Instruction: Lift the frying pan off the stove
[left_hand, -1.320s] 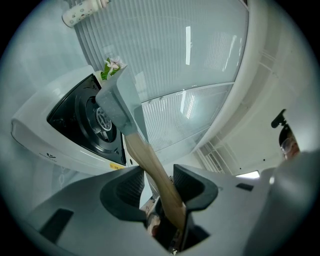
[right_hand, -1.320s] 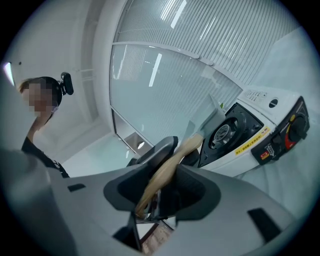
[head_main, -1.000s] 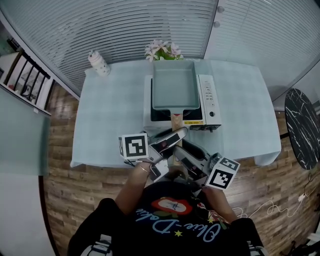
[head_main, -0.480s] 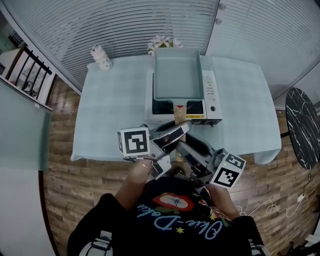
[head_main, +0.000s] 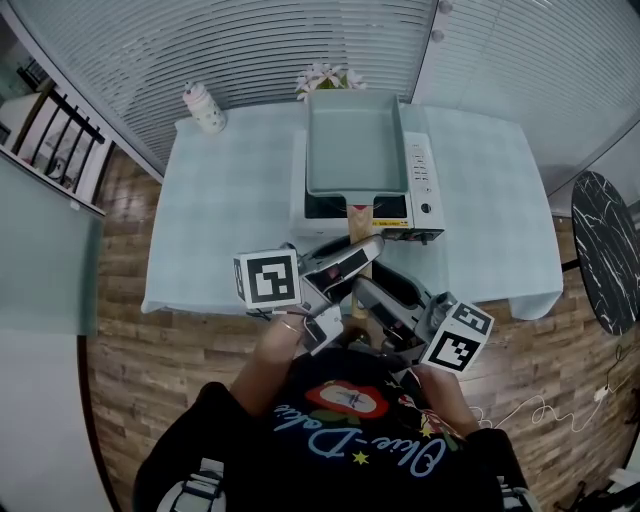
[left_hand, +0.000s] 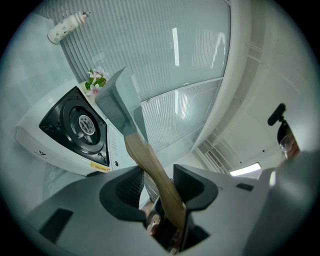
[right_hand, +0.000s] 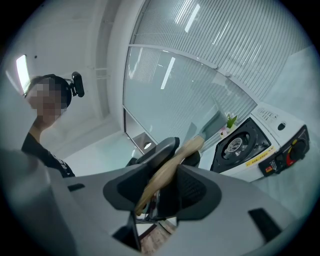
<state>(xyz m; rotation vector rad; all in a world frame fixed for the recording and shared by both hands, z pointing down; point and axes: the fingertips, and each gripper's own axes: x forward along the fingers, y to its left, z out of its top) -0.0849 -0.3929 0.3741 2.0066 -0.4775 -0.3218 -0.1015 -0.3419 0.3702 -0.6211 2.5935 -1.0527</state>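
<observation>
Wood-plank floor (head_main: 120, 372), ribbed glass wall (head_main: 250, 50), pale-clothed table (head_main: 230, 200)

Pale blue cursive lettering (head_main: 372, 455) is printed across the black T-shirt (head_main: 250, 440) worn by the person. It is seen upside down in the head view and cannot be read with certainty. A red emblem (head_main: 345, 402) and a small yellow star (head_main: 357, 463) are set beside it.

A black-and-white square marker pattern, without letters or numbers, is carried on the white cube (head_main: 268, 280) of the left gripper (head_main: 362, 250). Another is carried on the white cube (head_main: 457, 338) of the right gripper (head_main: 362, 290).

A yellow label strip (left_hand: 99, 166) is fixed along the front edge of the white tabletop stove (head_main: 425, 190), which stands toward the far edge of the desk (head_main: 220, 220). Its print is too small to be read.
</observation>
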